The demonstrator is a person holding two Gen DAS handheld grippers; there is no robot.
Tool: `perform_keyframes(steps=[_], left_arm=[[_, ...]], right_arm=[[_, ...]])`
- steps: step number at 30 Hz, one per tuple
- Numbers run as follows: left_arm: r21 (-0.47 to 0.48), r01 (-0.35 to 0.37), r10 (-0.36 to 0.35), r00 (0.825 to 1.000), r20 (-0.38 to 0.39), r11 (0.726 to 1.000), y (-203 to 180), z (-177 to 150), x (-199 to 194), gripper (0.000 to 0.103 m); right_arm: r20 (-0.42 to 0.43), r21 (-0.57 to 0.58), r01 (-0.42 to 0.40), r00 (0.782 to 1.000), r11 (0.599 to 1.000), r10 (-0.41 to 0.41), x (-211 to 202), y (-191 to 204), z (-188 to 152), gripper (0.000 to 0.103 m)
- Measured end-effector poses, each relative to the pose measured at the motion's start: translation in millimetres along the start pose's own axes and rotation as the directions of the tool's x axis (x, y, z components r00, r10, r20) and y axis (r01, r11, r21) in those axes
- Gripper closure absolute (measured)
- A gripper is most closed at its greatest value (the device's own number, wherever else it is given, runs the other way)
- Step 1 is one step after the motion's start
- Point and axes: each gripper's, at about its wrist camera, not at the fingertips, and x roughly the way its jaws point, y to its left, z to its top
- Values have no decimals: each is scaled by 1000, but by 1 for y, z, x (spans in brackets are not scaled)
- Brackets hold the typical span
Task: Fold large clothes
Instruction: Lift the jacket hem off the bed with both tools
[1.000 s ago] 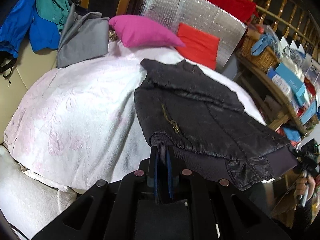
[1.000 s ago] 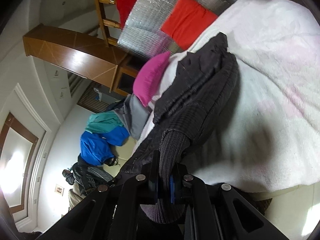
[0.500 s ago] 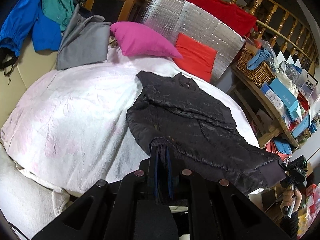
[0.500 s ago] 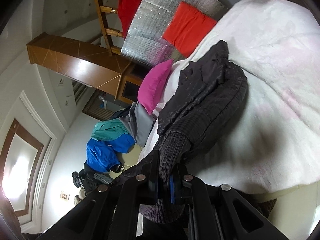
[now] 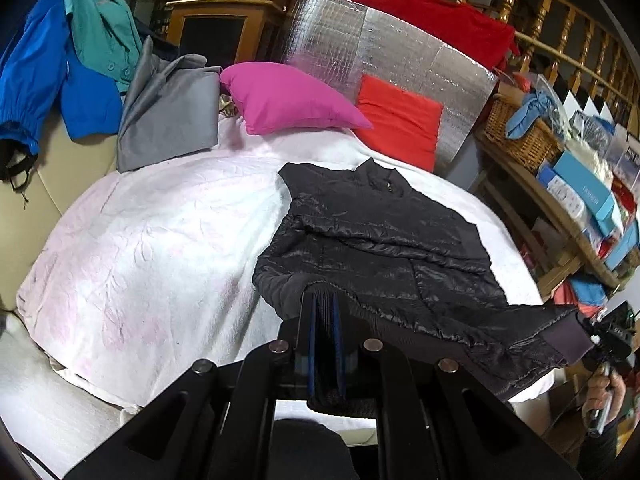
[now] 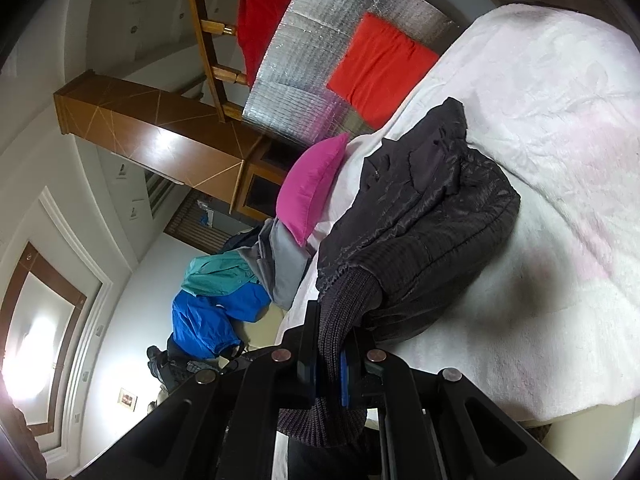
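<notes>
A black quilted jacket (image 5: 384,244) lies spread on the white and pink bed cover (image 5: 152,232), collar toward the pillows. My left gripper (image 5: 322,312) is shut on the ribbed hem at the jacket's near left corner. In the right wrist view, my right gripper (image 6: 332,344) is shut on the ribbed hem at the other corner, and the jacket (image 6: 420,216) stretches away over the bed (image 6: 560,160). The right gripper also shows in the left wrist view (image 5: 608,336), holding the hem at the far right, off the bed's edge.
A pink pillow (image 5: 288,100) and a red cushion (image 5: 400,120) lean on a silver panel at the head. Grey, teal and blue clothes (image 5: 120,80) are piled at the left. Shelves with a basket (image 5: 524,136) and boxes stand right of the bed.
Both grippers have pulled the hem back toward the bed's near edge. The jacket has slid with them and stretched out flatter, with its folded-over part now spread.
</notes>
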Motion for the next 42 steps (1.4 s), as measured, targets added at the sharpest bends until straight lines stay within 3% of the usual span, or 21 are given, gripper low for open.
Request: perform_keyframes(steps=[29,42], left_arm=[[33,-32,32,999,14,999,0,3,3,95],[-2,-46,46,999,28,999,9,-38,-25,95]], right_arm=[[13,-33,55,998,998,-55,6,11,3,95],[26,-70,85,996,994,-83,-13,19,-25,95]])
